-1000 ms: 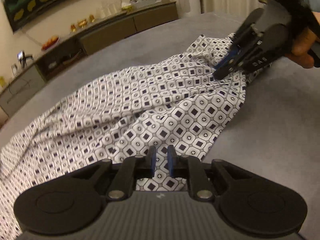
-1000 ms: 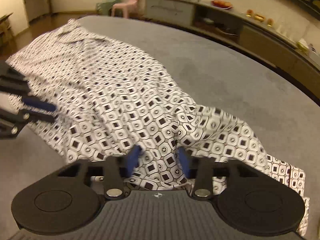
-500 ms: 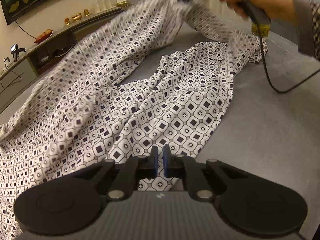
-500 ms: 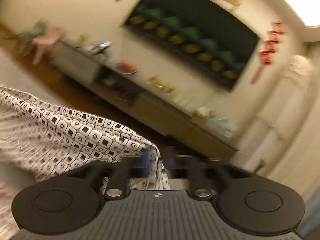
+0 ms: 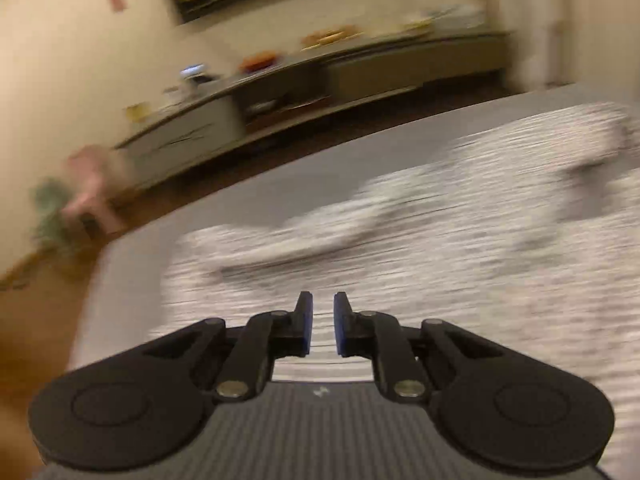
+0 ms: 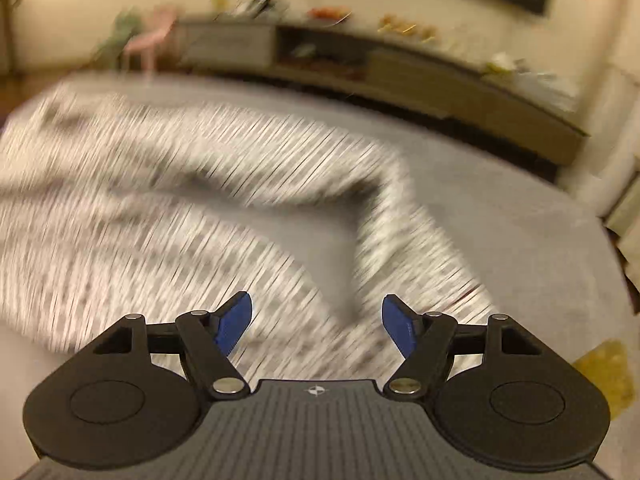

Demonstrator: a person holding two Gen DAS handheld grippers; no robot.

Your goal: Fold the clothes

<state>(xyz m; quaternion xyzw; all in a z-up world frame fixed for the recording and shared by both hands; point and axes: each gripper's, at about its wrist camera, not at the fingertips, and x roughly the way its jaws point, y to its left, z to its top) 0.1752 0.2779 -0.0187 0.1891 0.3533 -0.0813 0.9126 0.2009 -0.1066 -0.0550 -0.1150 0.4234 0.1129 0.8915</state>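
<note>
Right wrist: one patterned garment (image 6: 168,200).

Garment spread on the bench, sideboard behind

The garment (image 6: 168,208) lies across the bench (image 6: 500,216), just ahead of both claws. Beyond the bench's far edge a long sideboard (image 6: 440,80) stands against the wall; a small chair (image 6: 148,40) stands at its left end in the right wrist view.
</note>
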